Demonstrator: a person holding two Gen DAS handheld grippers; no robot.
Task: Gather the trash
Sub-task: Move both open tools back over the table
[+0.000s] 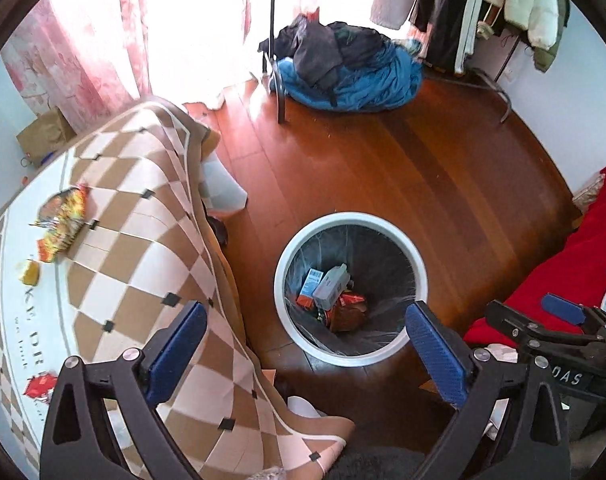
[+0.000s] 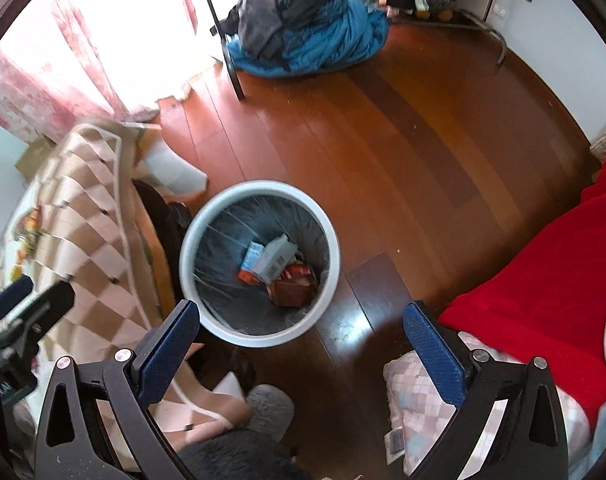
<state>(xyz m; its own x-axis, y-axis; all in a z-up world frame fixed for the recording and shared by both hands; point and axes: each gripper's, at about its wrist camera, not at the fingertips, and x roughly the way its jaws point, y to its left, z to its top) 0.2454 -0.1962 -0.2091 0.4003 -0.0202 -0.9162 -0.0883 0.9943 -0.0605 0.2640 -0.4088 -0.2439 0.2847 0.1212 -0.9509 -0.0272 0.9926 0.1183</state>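
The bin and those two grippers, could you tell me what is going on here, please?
A person is collecting trash with two handheld grippers. Both the left gripper and the right gripper are open and empty above the white bin, which already holds some cartons. Snack wrappers lie on the checkered table cover.

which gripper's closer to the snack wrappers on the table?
Left. The left gripper hovers by the table edge beside the snack wrappers; the right gripper sits farther off, beyond the bin.
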